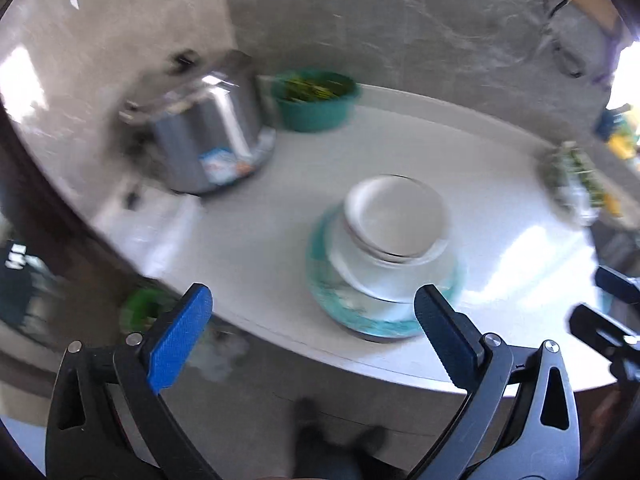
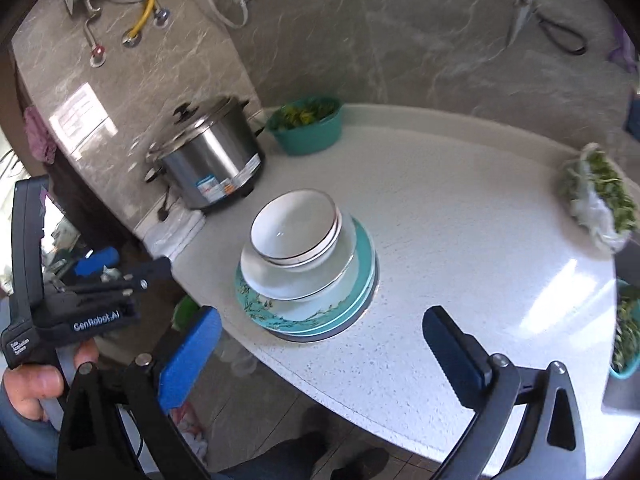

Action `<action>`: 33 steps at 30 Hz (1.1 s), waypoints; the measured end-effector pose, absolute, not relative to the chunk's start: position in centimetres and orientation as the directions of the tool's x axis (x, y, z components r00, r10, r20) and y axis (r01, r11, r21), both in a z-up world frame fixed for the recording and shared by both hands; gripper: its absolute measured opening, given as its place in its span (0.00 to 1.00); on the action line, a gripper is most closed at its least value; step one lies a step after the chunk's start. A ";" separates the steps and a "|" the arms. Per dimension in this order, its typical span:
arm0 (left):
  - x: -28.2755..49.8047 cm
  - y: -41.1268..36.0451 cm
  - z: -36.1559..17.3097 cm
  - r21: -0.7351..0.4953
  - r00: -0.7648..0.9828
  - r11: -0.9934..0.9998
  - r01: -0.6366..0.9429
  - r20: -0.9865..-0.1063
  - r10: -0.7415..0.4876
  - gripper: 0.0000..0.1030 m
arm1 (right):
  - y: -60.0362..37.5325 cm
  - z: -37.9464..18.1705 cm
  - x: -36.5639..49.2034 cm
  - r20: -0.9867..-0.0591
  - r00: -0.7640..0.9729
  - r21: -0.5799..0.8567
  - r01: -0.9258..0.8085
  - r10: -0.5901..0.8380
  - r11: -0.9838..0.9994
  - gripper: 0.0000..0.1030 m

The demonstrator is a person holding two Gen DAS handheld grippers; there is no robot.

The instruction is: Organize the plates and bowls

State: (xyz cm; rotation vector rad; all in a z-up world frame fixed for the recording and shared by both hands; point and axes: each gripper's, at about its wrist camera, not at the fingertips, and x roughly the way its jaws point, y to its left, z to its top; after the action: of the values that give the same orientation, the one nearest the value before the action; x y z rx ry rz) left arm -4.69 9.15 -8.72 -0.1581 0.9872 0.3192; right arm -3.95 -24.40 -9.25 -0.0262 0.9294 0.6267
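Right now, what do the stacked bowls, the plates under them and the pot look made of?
Bowls: likely glazed ceramic, glossy white with a thin metallic-looking rim line. Plates: probably glazed ceramic too, teal with a printed branch pattern and a soft sheen. Pot: seemingly stainless steel, with bright streaky reflections on its wall; its lid also looks metal.

Both wrist views looked steeply down from above the tabletop [image 1: 256, 240] edge; both shared the stacked dishes [image 2: 304, 256].
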 end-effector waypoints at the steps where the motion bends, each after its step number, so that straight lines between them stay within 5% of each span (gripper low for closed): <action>1: -4.7 9.3 -8.7 -0.031 0.514 0.946 -0.323 -0.845 0.148 1.00 | -24.3 -8.9 -4.3 -0.755 0.459 0.223 -0.492 0.468 0.842 1.00; 11: -4.2 9.1 -6.1 0.021 0.580 0.985 -0.171 -0.806 0.118 1.00 | -21.2 -5.6 -6.6 -0.745 0.615 0.123 -0.255 0.259 0.959 1.00; 33: -5.5 8.8 -4.0 0.030 0.616 0.992 -0.119 -0.782 0.098 1.00 | -20.3 -3.7 -8.6 -0.745 0.649 0.079 -0.142 0.153 0.987 1.00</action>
State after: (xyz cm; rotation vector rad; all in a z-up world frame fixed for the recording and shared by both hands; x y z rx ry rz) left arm -5.54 8.78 -3.96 -0.0252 0.8984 0.1248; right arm -8.59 -20.31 -3.74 0.0141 0.8483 0.1680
